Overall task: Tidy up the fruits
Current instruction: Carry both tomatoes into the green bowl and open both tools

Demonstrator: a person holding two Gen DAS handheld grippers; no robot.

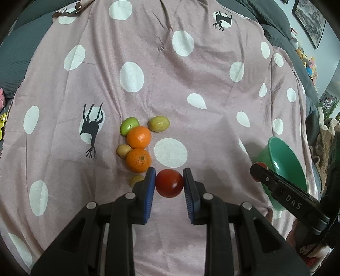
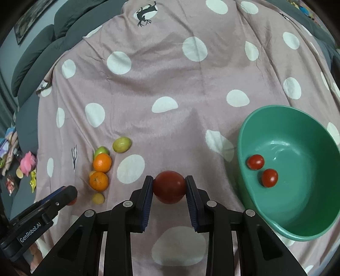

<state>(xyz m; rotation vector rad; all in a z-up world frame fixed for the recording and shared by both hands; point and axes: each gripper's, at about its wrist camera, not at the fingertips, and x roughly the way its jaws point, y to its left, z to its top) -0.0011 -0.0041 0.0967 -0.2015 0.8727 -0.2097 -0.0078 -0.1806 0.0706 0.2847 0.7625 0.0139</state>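
Note:
My left gripper [image 1: 169, 183] is shut on a red tomato [image 1: 169, 183] above the pink dotted cloth [image 1: 191, 85]. Just beyond it lies a cluster: two oranges [image 1: 138, 137] [image 1: 138, 160], a green fruit [image 1: 129, 125] and several yellow-green fruits [image 1: 159, 123]. My right gripper [image 2: 169, 186] is shut on a second, larger red tomato [image 2: 169, 186]. To its right stands a green bowl [image 2: 301, 233] with two small tomatoes [image 2: 255, 161] [image 2: 269, 177] inside. In the right wrist view the left gripper [image 2: 63, 194] shows at lower left, beside the fruit cluster [image 2: 99, 169].
The cloth covers a bed with dark grey pillows [image 2: 38, 57] at its far side. Toys and small packets [image 2: 23, 167] lie off the cloth's left edge. Framed pictures [image 1: 312, 19] hang on the wall. The green bowl [image 1: 282, 157] sits behind the right gripper's finger in the left view.

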